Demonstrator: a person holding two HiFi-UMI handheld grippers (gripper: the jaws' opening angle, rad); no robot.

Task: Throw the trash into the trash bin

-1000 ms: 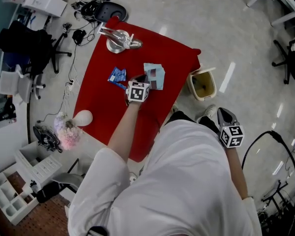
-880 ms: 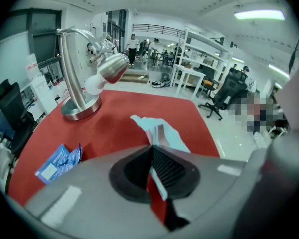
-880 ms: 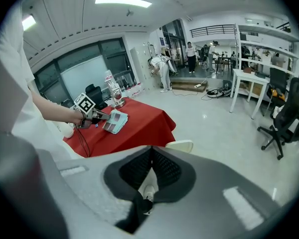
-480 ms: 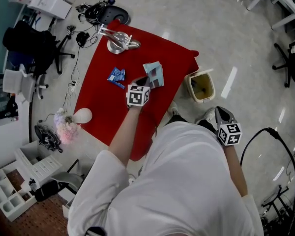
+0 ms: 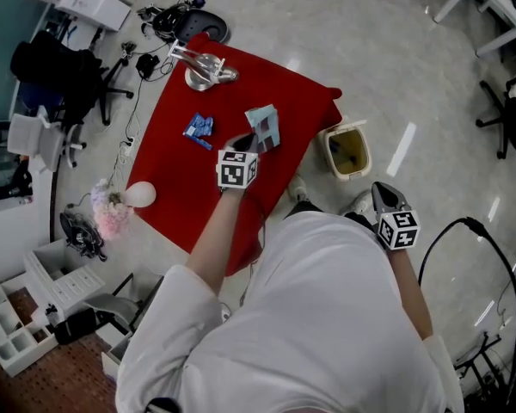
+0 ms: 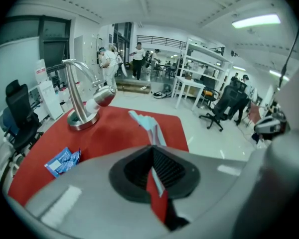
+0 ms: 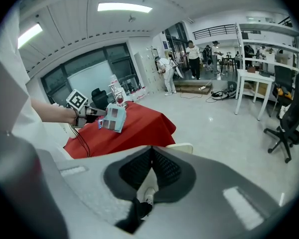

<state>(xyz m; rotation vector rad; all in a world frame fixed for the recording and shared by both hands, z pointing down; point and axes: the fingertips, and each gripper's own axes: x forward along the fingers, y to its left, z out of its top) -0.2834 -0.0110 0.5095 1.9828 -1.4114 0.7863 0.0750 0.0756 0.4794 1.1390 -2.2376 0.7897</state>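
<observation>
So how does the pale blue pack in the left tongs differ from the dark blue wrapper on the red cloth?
The pale blue pack is pinched in the left tongs, held above the red cloth; the dark blue wrapper lies on it, untouched. The pack is larger and flat; the wrapper is smaller and crumpled. Both are blue packaging.

Left arm outstretched, left gripper [image 5: 251, 142] fingers clamped on packet [image 5: 265, 126], right gripper [image 5: 383, 194] closed beside torso

glossy pale floor [image 5: 370, 50], black office chair [image 5: 52, 67]
</observation>
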